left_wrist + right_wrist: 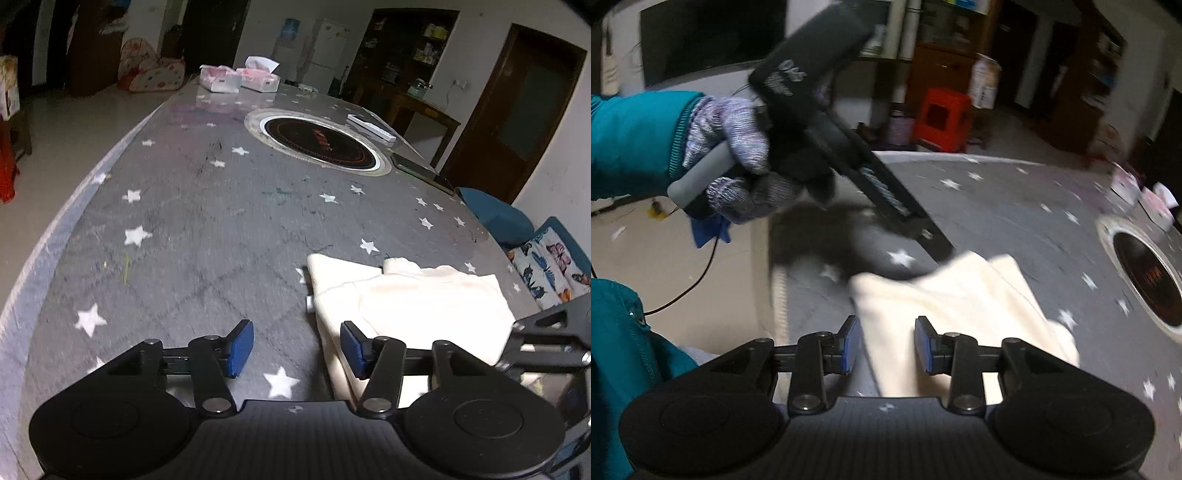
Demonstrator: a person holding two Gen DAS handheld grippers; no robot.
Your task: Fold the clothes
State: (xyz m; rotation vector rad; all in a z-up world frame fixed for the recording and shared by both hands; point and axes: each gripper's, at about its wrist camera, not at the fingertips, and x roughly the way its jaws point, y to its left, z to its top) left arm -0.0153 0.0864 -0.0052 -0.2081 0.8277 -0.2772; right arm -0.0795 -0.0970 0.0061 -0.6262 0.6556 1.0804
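A cream garment (pixel 406 299) is seen lying folded into a compact bundle on the grey star-print table (pixel 184 206), near the edge closest to the person. In the left wrist view the left gripper (pixel 297 349) is released: its 2 blue pads stand apart, 1 over bare cloth-covered table and 1 just at the bundle's left edge, with nothing pinched between them. In the right wrist view the right gripper (pixel 886 345) is also released, though narrower; the garment (pixel 960 306) lies below and beyond its pads, and no fabric is seen pressed by them. The left tool is held by a gloved hand (pixel 738 162) above the table, angled down toward the bundle's far corner.

Both sets of jaws are judged to be parted because a fold has been laid down and the cloth let go. The bundle appears several layers thick, with 1 flap overlapping another, so the task is judged well along. A further fold or a smoothing pass may be wanted. Loose upper layers could be dragged open if an edge is caught carelessly.
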